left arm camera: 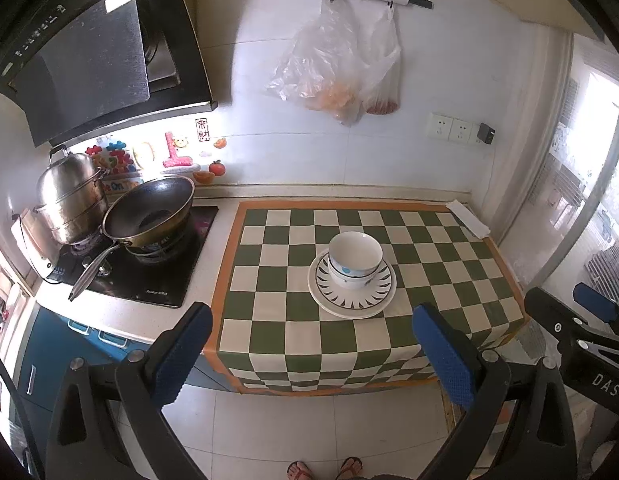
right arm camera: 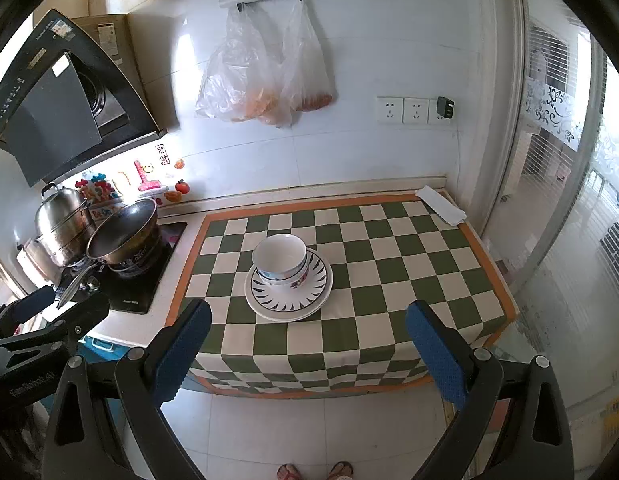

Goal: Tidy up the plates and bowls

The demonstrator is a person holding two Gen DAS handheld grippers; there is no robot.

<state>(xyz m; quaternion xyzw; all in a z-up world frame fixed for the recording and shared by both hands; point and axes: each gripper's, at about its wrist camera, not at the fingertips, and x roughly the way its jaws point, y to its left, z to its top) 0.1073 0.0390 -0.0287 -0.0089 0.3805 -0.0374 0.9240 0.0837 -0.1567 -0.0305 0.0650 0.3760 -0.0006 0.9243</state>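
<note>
A stack of white bowls (left arm camera: 355,258) with coloured patterns sits on stacked plates (left arm camera: 351,302), the top one with a dark spiked rim pattern, in the middle of the green-and-white checked cloth (left arm camera: 429,280). The bowls (right arm camera: 280,260) and plates (right arm camera: 287,300) show the same way in the right wrist view. My left gripper (left arm camera: 315,344) is open and empty, held back above the counter's front edge. My right gripper (right arm camera: 309,344) is open and empty, also in front of the counter. The right gripper also shows at the right edge of the left wrist view (left arm camera: 581,320).
A black wok (left arm camera: 149,212) and a steel steamer pot (left arm camera: 69,196) stand on the stove at left, under a range hood (left arm camera: 89,48). Plastic bags (left arm camera: 341,64) hang on the wall. A folded white cloth (left arm camera: 469,220) lies at the back right corner. A glass door (left arm camera: 589,200) is at right.
</note>
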